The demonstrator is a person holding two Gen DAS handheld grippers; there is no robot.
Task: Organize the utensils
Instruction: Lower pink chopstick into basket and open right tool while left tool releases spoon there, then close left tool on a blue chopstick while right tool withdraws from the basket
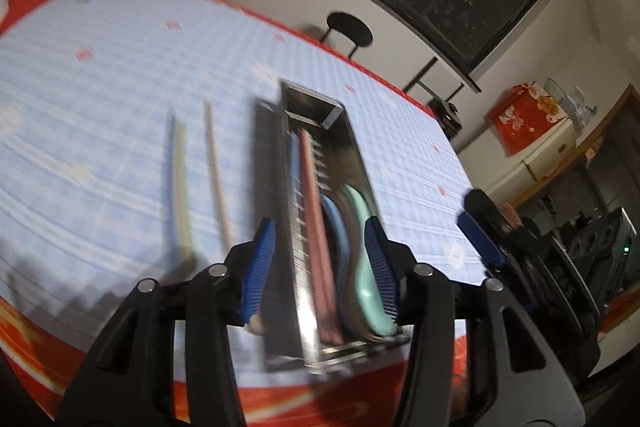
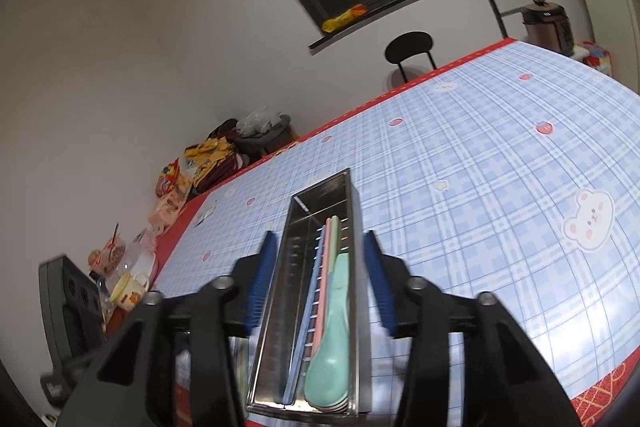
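Both hand-held grippers, left (image 1: 320, 263) & right (image 2: 320, 283), jaws apart straddling steel tray (image 2: 354, 227) w/o gripping, so careless regrab could knock it off counter (image 2: 480, 167) edge imo.

Metal trays (image 1: 352, 143): one
Loose chopsticks (image 1: 216, 167): two
Spoons, stacked, edges blurred (image 2: 332, 359): at least two
Chairs (image 2: 408, 49): one

Both grippers' fingers (image 1: 262, 265) (image 2: 378, 283) apart
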